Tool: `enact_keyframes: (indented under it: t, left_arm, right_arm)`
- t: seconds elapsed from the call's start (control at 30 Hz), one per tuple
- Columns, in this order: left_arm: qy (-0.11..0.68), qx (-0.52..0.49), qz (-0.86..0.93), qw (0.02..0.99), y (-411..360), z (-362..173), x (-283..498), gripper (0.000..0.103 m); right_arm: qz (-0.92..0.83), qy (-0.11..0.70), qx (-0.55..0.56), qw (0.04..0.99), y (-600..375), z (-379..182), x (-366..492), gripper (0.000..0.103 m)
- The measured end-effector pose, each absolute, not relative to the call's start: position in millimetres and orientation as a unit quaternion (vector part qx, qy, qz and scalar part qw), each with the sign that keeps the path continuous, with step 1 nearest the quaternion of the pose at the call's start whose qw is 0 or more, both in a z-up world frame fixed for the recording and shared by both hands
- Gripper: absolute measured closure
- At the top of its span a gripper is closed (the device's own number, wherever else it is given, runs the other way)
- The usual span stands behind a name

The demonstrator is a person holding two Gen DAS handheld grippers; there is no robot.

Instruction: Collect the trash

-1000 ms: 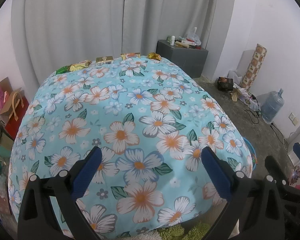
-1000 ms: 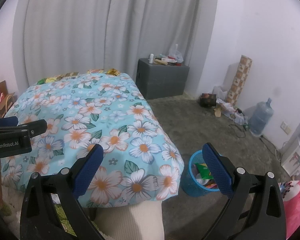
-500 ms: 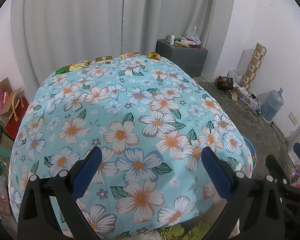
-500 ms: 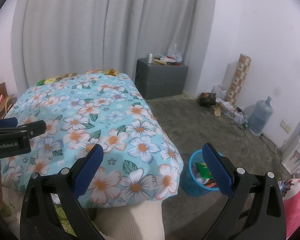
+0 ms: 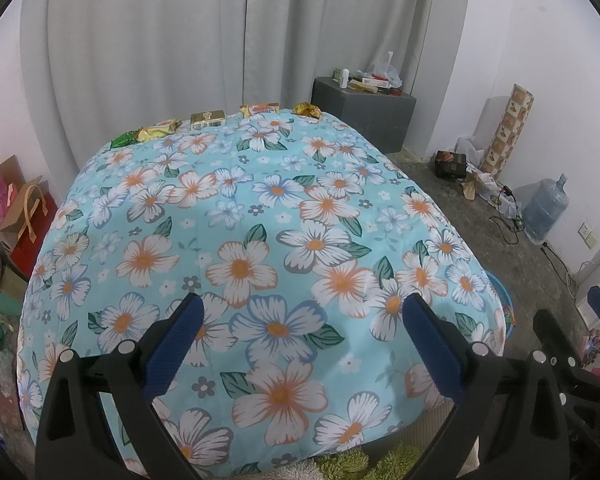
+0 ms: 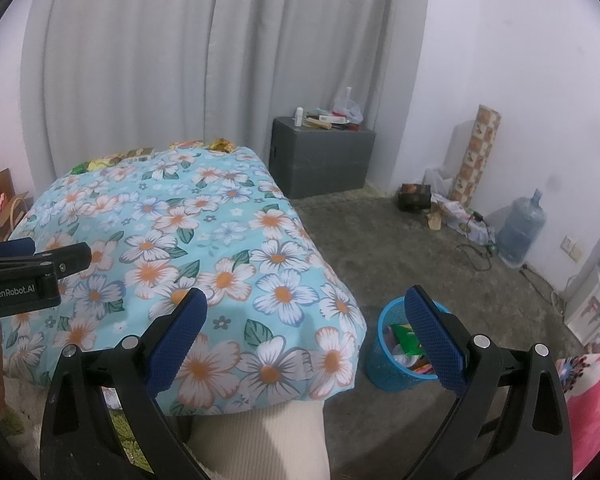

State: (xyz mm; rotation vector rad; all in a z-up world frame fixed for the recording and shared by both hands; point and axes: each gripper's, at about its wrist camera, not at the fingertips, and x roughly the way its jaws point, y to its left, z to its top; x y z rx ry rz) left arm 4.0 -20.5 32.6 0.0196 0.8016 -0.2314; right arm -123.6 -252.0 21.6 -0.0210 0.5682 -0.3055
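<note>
My left gripper (image 5: 300, 344) and right gripper (image 6: 306, 340) fingers gape wide, empty; the wrappers (image 5: 208, 119) at twelve o'clock risk slipping off the bed (image 5: 260, 220).

Bare tablecloth (image 5: 260, 208) before far wrappers (image 5: 208, 118)

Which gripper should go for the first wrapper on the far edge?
Left, probably. The left gripper is open, centred over the table, facing the wrappers. The right gripper, also open, sits off the table's right corner, above the bin.
</note>
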Motion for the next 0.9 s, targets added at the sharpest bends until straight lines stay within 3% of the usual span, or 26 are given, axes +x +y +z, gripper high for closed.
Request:
enact_keyframes:
  t: [0.9]
  left_arm:
    - [0.39, 0.01, -0.113, 0.914, -20.0, 34.5, 5.9, 0.006]
  right_arm:
    - [-0.153, 0.277, -0.005, 0.949, -248.8, 25.2, -122.9, 0.008]
